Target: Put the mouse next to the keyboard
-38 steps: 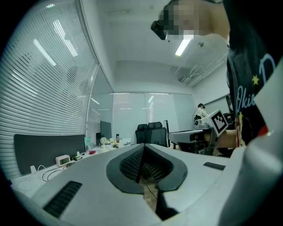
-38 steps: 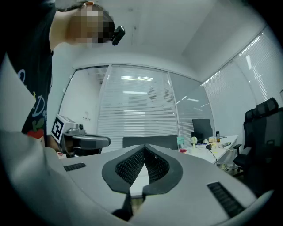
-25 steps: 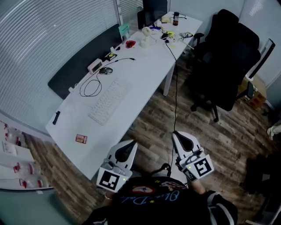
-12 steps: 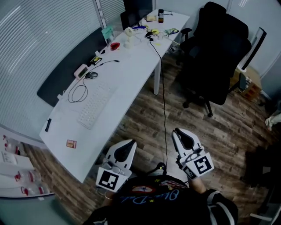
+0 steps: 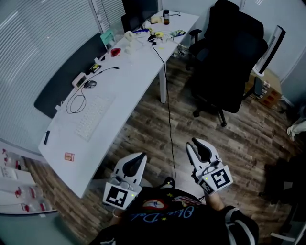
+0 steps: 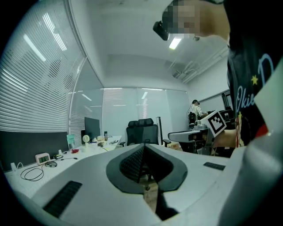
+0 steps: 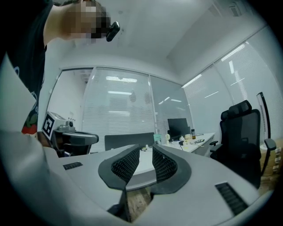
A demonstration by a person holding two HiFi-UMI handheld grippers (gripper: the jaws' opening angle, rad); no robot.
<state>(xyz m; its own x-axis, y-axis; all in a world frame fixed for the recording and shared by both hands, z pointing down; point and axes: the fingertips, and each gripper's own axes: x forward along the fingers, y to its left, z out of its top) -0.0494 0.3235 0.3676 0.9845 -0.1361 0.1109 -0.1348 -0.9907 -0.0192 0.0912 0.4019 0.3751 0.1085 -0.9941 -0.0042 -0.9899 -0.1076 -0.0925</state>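
The dark mouse [image 5: 89, 83] lies on the white desk [image 5: 129, 76] beside a small white clock, its cable looped in front of it. The white keyboard [image 5: 93, 117] lies lengthwise nearer the desk's front edge, well apart from the mouse. Both grippers hang low over the wooden floor, far from the desk. My left gripper [image 5: 140, 158] is shut with nothing in it; its pads meet in the left gripper view [image 6: 142, 148], where the mouse [image 6: 52, 164] shows at far left. My right gripper [image 5: 198, 146] is opening, a narrow empty gap between its pads [image 7: 145, 154].
Two black office chairs [image 5: 229, 62] stand right of the desk. A black cable [image 5: 169, 124] hangs from the desk to the floor. A monitor [image 5: 138, 12] and clutter fill the desk's far end. A red card [image 5: 70, 156] and a black pen [image 5: 46, 137] lie near its close end.
The desk has slid left and farther away in the head view. The right gripper's jaws have parted a little. Both grippers stay low by the body.
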